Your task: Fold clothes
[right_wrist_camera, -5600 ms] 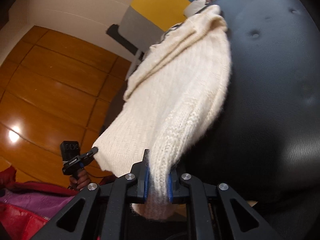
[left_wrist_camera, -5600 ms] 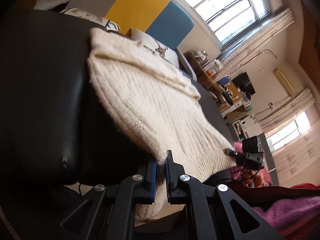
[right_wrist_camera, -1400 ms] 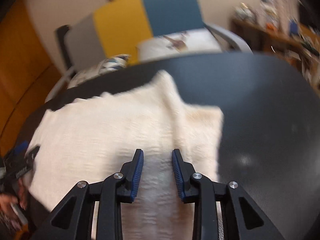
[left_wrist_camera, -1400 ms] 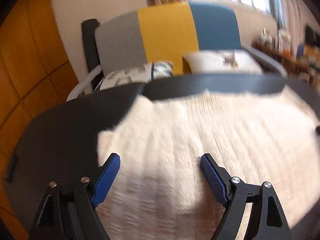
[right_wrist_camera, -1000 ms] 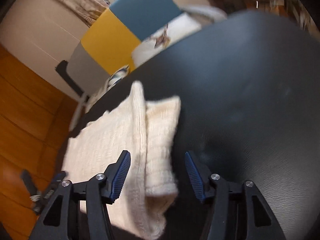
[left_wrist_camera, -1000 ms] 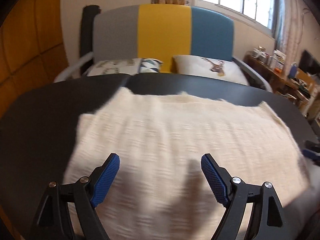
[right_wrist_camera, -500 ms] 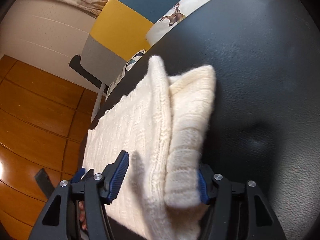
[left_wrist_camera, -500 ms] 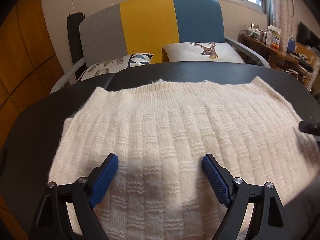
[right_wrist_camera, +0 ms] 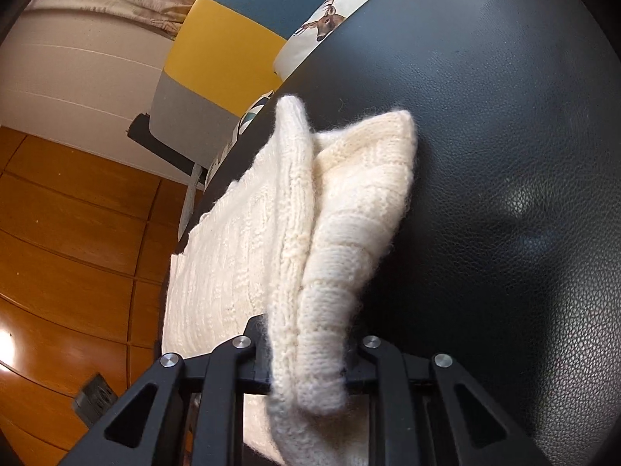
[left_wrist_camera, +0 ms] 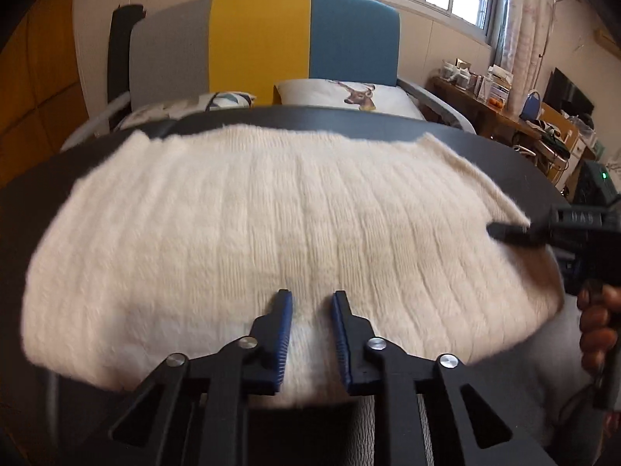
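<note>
A cream knitted sweater (left_wrist_camera: 295,209) lies folded flat on a black leather top (left_wrist_camera: 500,155). My left gripper (left_wrist_camera: 310,303) sits on the sweater's near edge; its blue pads (left_wrist_camera: 285,334) are closing, with a ridge of knit filling the narrow gap. In the right wrist view, the thick folded end of the sweater (right_wrist_camera: 349,202) runs down between the jaws of my right gripper (right_wrist_camera: 306,361), which are closing on it. The knit hides their pads. One finger of the right gripper (left_wrist_camera: 508,232) shows at the sweater's right end, with a hand (left_wrist_camera: 597,326) behind it.
Behind the black top (right_wrist_camera: 504,155) stands a sofa with a grey, yellow and blue back (left_wrist_camera: 260,46) and two printed cushions (left_wrist_camera: 349,95). A cluttered desk (left_wrist_camera: 504,116) lines the right wall under the window. Orange wood panels (right_wrist_camera: 70,233) lie to the left.
Both pairs of jaws have narrowed from wide apart. The left gripper slid toward the sweater's near edge. The right closed around the folded end it was straddling.
</note>
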Demonstrator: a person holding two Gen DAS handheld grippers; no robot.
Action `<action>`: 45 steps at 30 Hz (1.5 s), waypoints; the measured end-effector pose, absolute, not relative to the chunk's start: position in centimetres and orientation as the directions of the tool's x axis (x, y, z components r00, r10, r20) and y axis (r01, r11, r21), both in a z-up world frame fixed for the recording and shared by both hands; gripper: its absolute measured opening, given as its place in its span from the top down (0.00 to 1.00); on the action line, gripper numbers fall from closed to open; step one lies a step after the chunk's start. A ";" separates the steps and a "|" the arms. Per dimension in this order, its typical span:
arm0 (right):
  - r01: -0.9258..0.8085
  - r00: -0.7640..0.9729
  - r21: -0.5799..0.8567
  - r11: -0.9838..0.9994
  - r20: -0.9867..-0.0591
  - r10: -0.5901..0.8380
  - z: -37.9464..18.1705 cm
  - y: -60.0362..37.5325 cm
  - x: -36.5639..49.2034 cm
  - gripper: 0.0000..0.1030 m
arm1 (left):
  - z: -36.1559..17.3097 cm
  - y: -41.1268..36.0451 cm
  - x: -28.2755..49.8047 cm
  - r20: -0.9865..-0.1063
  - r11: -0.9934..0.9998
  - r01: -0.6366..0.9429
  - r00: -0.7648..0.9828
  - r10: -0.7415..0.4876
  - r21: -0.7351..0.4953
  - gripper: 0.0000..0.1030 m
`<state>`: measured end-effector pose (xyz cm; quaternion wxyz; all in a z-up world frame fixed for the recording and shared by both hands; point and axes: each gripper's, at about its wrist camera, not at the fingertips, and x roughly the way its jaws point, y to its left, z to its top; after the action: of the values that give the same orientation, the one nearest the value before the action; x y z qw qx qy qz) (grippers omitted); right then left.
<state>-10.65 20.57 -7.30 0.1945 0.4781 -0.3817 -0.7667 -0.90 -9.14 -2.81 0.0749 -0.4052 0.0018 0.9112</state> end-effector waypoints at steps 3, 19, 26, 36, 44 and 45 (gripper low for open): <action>-0.079 -0.469 0.786 -0.613 -0.572 -0.673 -7.0 20.4 -10.7 0.81 | -3.2 -8.8 -0.9 -0.735 -0.986 -0.165 -0.665 0.132 -0.028 0.80; -0.008 -0.465 0.848 -0.530 -0.472 -0.749 5.0 16.4 -11.2 0.84 | 1.0 -17.6 -0.6 -0.658 -0.988 -0.104 -0.737 0.154 -0.114 0.82; 0.055 -0.458 0.794 -0.606 -0.519 -0.722 10.3 11.6 -12.5 0.84 | -1.6 -28.6 -2.8 -0.733 -0.993 0.034 -0.677 0.058 -0.110 0.82; 0.264 -0.343 0.610 -0.747 -0.665 -0.664 13.7 -5.2 -14.2 0.84 | -3.5 -31.7 -2.1 -0.696 -0.941 0.026 -0.679 0.231 -0.338 0.82; 0.287 -0.220 0.532 -0.797 -0.773 -0.595 6.1 -16.7 -14.8 0.84 | -2.5 -33.7 0.6 -0.674 -0.936 0.100 -0.719 0.167 -0.339 0.82; 0.290 -0.214 0.526 -0.799 -0.779 -0.590 5.6 -17.3 -14.7 0.84 | -2.7 -34.2 0.7 -0.678 -0.933 0.101 -0.714 0.174 -0.346 0.82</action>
<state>-14.68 -17.27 5.55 0.2868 0.5577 -0.1342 -0.7673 0.71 -34.18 -2.65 0.0202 -0.3775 -0.1819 0.9078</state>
